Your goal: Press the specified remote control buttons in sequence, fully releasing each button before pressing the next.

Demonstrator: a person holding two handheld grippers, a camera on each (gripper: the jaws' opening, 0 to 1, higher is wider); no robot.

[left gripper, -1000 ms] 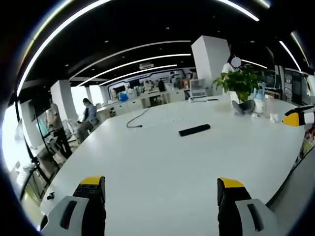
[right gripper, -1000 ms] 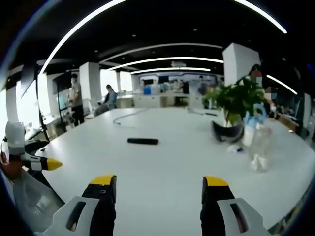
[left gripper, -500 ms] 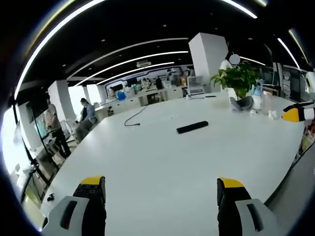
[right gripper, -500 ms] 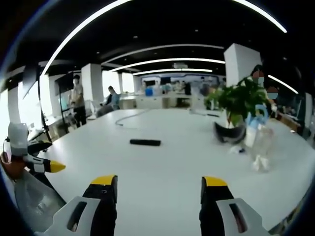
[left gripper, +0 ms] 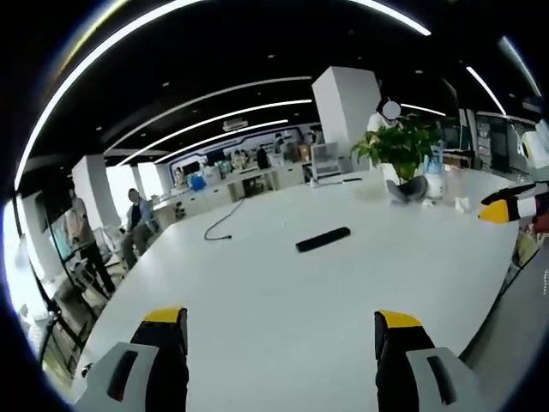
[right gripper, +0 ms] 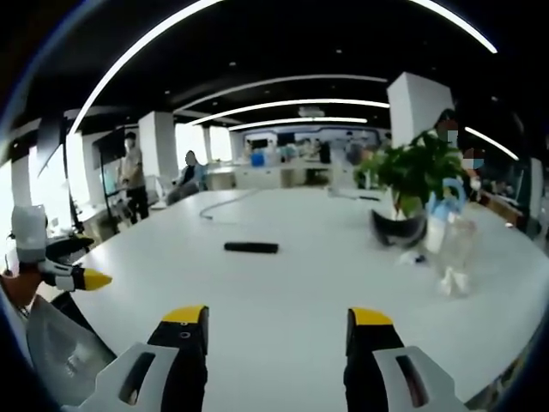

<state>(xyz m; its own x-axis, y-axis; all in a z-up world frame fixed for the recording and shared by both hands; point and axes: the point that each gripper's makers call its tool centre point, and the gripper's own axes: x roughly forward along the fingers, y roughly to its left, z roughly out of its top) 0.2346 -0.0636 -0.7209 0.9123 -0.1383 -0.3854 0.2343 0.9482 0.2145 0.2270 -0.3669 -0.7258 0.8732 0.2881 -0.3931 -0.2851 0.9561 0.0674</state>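
Note:
A slim black remote control (left gripper: 322,239) lies flat near the middle of the big white table (left gripper: 257,283); the right gripper view has the remote control (right gripper: 250,247) left of centre. My left gripper (left gripper: 279,322) hovers open over the table's near part, well short of the remote, jaws wide apart with nothing between them. My right gripper (right gripper: 276,319) is also open and empty, some way in front of the remote. The right gripper's yellow tip (left gripper: 496,211) enters the left gripper view at the right edge. The left gripper's tip (right gripper: 86,279) enters the right gripper view at the left.
A potted green plant (right gripper: 413,184) and a spray bottle (right gripper: 443,225) stand on the table's right part. A black cable (left gripper: 221,225) trails across the far side. People (right gripper: 130,176) stand and sit beyond the far left edge, by pillars (left gripper: 343,116) and desks.
Both cameras shifted slightly; the left gripper view swung so the remote and plant drifted left and up. Both grippers stay open, and the remote has not moved on the table.

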